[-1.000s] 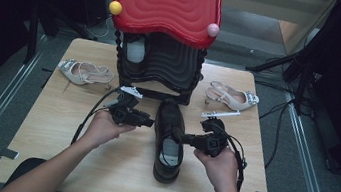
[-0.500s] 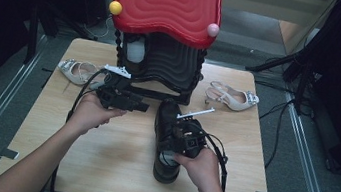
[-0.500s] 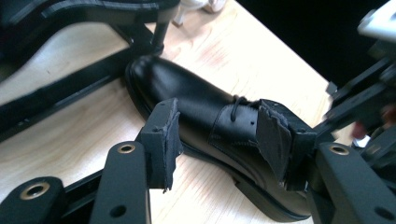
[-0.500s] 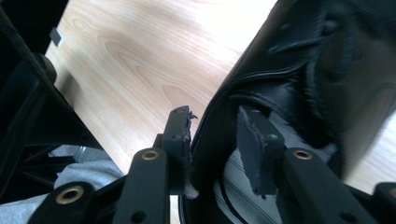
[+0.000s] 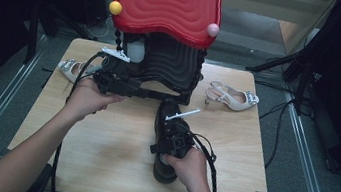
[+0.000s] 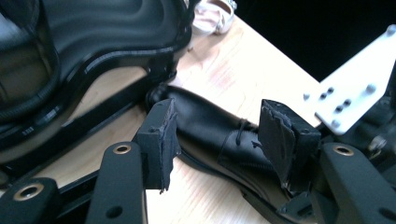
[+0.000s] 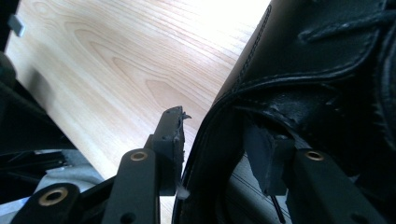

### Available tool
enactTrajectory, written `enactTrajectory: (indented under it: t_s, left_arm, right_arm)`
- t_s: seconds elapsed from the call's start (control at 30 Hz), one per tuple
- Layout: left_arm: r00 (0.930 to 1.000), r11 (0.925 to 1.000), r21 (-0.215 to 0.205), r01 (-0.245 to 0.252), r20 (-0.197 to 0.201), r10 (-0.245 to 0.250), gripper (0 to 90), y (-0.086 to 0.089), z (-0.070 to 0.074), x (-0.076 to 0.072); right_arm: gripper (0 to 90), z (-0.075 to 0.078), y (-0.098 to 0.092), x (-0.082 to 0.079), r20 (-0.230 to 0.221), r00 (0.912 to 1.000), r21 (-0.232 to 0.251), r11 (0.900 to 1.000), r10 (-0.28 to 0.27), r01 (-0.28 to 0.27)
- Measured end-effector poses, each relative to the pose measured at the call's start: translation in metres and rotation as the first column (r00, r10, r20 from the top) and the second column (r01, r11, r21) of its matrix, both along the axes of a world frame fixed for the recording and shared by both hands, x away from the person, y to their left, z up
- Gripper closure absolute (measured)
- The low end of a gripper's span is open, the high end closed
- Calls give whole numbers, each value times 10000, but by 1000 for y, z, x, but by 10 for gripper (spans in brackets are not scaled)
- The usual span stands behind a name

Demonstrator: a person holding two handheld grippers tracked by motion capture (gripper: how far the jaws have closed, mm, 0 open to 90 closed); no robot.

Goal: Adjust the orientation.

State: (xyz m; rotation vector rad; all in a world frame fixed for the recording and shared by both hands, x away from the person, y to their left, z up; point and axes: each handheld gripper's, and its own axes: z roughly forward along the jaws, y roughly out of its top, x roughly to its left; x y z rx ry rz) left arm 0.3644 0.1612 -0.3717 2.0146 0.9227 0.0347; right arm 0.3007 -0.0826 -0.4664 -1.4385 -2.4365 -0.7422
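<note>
left hand-held gripper (image 5: 110,81): jaws apart, just opening further, empty, raised far-left | right hand-held gripper (image 7: 219,140): jaws just widened, straddling collar wall of black shoe (image 5: 168,126), pads barely loose | shoe: mid-table (image 5: 109,158), near side.

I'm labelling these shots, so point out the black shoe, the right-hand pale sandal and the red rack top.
black shoe (image 5: 169,118), high view, toe.
pale sandal (image 5: 231,98), high view, straps.
red rack top (image 5: 171,3), high view, ridged middle.

Straddled the black shoe's (image 7: 327,60) collar, one pad (image 7: 170,133) outside, one inside. Jaws just opened, not pinching. Wooden table (image 7: 107,60) beyond.
</note>
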Motion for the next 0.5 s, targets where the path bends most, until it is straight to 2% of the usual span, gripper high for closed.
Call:
enactTrajectory:
  t_s: [0.2, 0.37, 0.5]
  left_arm:
    - [9996, 10000, 92, -28, 277, 26, 474, 1, 12, 2]
    - [9987, 9998, 208, -68, 505, 58, 481, 1, 25, 6]
    - [9974, 9997, 203, -99, 721, 84, 497, 3, 37, 10]
  right_arm:
    - [604, -7, 7, 0, -252, 9996, -337, 9994, -92, 84]
    - [631, -8, 11, 2, -270, 9994, -564, 9982, -229, 214]
    - [653, -9, 11, 4, -348, 9991, -582, 9981, -231, 211]
